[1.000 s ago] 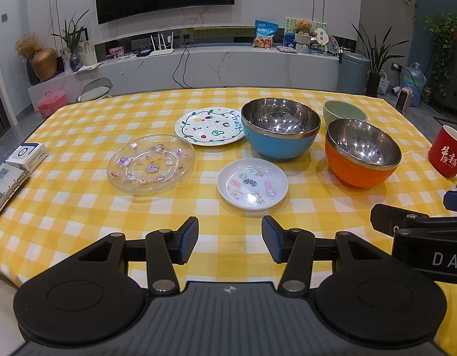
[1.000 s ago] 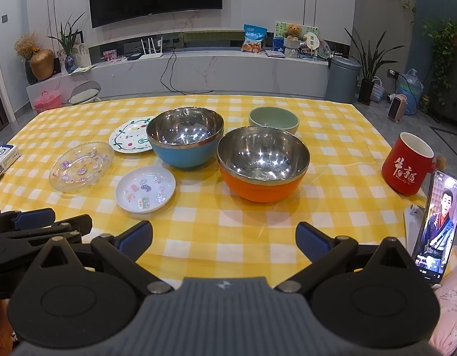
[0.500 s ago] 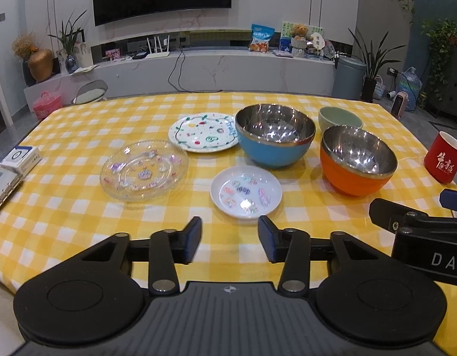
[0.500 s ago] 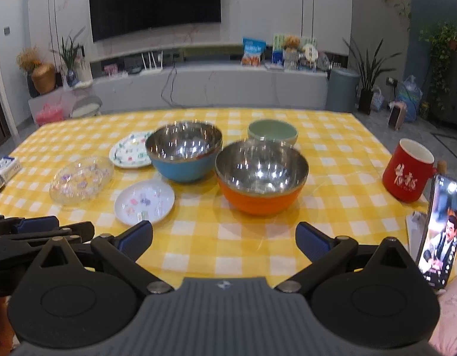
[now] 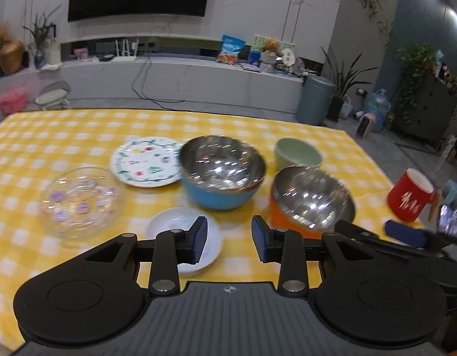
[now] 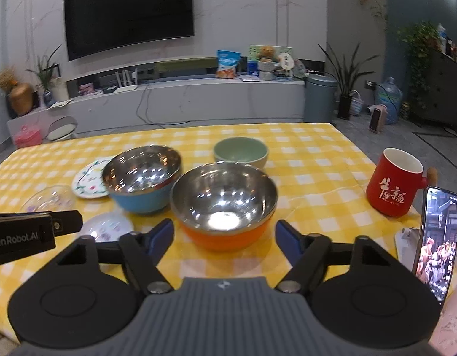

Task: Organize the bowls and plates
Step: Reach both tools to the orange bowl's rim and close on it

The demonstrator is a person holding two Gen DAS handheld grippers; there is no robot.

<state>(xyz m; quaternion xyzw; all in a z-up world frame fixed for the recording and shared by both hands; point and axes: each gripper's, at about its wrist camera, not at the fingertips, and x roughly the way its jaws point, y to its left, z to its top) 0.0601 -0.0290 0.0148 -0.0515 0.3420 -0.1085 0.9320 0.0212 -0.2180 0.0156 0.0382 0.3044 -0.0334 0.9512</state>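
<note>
I am holding two grippers above the near edge of a table covered in a yellow-and-white checked cloth. My left gripper is hovering with its fingers parted and nothing between them, pointing toward a small white plate with pastel marks. My right gripper is spread wide and empty, facing an orange bowl with a shiny steel inside.

As far as I can judge, nothing is organized yet; every dish is sitting alone on the cloth. Left of the orange bowl, close beside it, is a blue bowl, also steel-lined. Behind the orange bowl is a smaller pale green bowl. Just left of the blue bowl lies a white plate with a green vine pattern, and nearer me to the left a clear glass plate with purple decorations.

What seems left is all of it: nesting the three bowls and stacking the three plates.

To the right, apart from the dishes, a red mug is standing, and a phone is propped upright, showing a video.
</note>
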